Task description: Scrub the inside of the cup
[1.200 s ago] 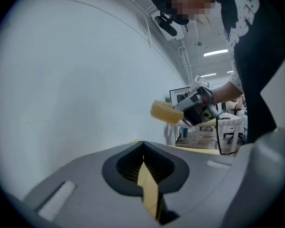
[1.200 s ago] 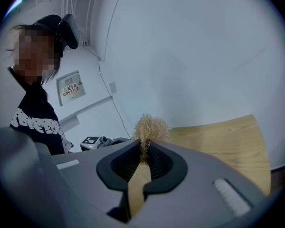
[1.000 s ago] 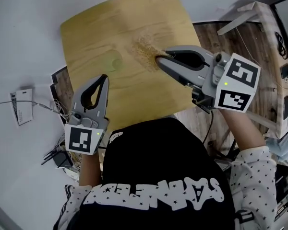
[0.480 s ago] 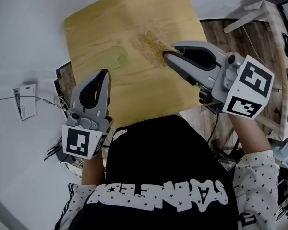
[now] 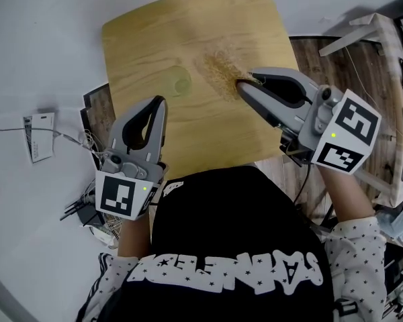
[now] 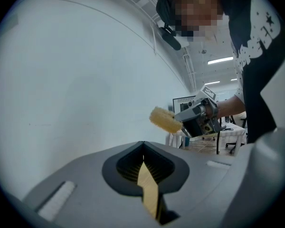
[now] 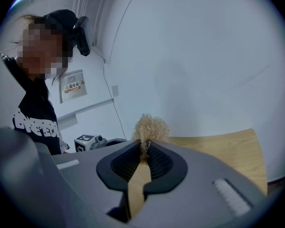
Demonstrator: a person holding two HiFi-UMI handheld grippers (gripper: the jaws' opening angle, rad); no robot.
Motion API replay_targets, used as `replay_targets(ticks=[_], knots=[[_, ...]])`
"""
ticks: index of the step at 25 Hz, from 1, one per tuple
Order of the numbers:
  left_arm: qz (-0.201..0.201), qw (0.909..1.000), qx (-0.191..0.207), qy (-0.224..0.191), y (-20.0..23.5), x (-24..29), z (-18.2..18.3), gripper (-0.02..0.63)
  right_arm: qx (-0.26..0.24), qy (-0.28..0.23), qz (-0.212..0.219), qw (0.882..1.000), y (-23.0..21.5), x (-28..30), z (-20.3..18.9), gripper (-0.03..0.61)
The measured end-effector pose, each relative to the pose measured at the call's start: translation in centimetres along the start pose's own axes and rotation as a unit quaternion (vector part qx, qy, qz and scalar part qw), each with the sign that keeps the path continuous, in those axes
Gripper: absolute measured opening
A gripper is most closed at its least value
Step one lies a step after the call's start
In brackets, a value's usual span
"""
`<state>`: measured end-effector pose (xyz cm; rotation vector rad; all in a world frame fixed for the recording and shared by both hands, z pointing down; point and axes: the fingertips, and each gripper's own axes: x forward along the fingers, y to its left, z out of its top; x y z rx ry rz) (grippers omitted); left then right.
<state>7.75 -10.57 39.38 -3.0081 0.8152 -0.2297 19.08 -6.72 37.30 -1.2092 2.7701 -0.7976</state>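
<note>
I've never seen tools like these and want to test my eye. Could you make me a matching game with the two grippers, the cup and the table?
Things:
1. left gripper
2. right gripper
3. cup
4. table

States:
A. pale wood
B. shut on the straw-coloured scrubber
C. shut, holding nothing
D. clear, standing on the table, touched by neither gripper

Pairs: 1-C, 2-B, 3-D, 4-A
</note>
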Motion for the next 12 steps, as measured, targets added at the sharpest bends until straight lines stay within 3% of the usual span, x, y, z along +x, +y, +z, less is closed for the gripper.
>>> replay_targets(ticks=[3, 12], knots=[[-0.003, 0.9997, 0.007, 0.021, -0.12, -0.43, -0.62, 0.002, -0.004, -0.002, 0.001, 1.000, 0.35, 0.09, 0.18, 0.040], [-0.001, 0.9997, 0.002, 0.025, -0.17, -0.61, -0.59, 0.002, -0.007, -0.005, -0.003, 1.000, 0.68, 0.26, 0.13, 0.040]])
